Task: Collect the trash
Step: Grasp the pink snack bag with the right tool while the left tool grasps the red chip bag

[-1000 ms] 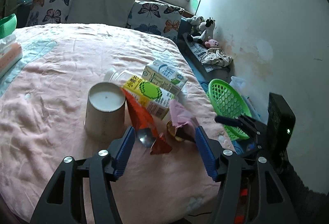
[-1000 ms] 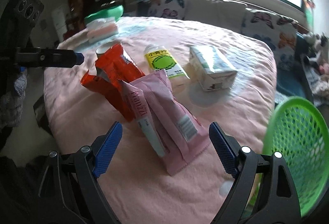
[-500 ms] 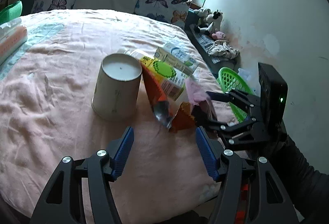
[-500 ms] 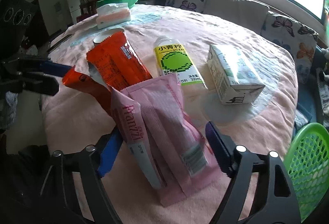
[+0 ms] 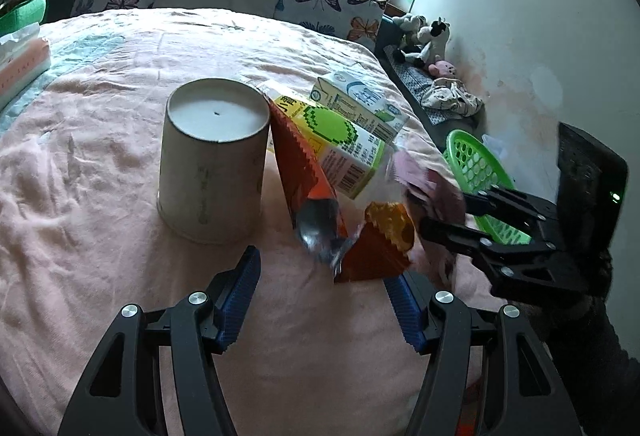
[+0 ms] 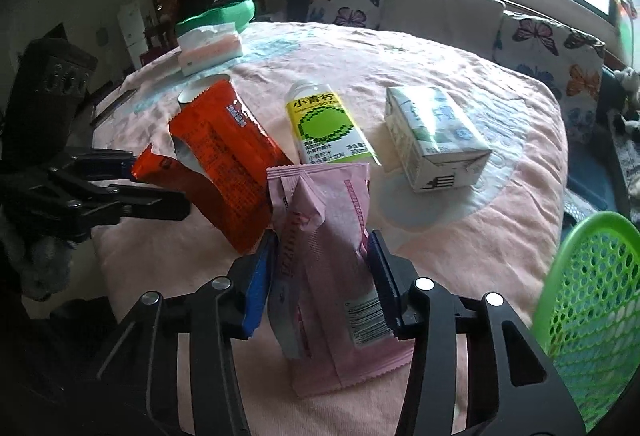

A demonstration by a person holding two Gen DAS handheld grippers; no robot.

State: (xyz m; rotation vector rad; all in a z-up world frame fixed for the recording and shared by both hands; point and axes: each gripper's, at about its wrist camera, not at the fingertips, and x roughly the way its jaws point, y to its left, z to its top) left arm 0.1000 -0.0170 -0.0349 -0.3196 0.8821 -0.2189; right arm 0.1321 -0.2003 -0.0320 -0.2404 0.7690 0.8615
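A pink-clothed surface (image 5: 100,236) carries a paper cup (image 5: 212,163), orange wrapper (image 6: 228,159), bottle (image 6: 328,131), carton (image 6: 436,139) and pink packet (image 6: 328,276).

Green basket (image 6: 592,300) cut off by the right wrist frame's right edge; in the left wrist view its lower rim (image 5: 476,159) lies behind the right gripper (image 5: 444,211). Paper cup (image 6: 200,91) mostly hidden behind the orange wrapper (image 6: 224,155). Pink wrapper (image 5: 416,179) blurred. Carton (image 6: 432,135) print too small to read.

the bottle (image 6: 326,129) label reads "小青柠" and "300ml". the pink wrapper (image 6: 324,256) shows part of "franzzi". other print is too small.
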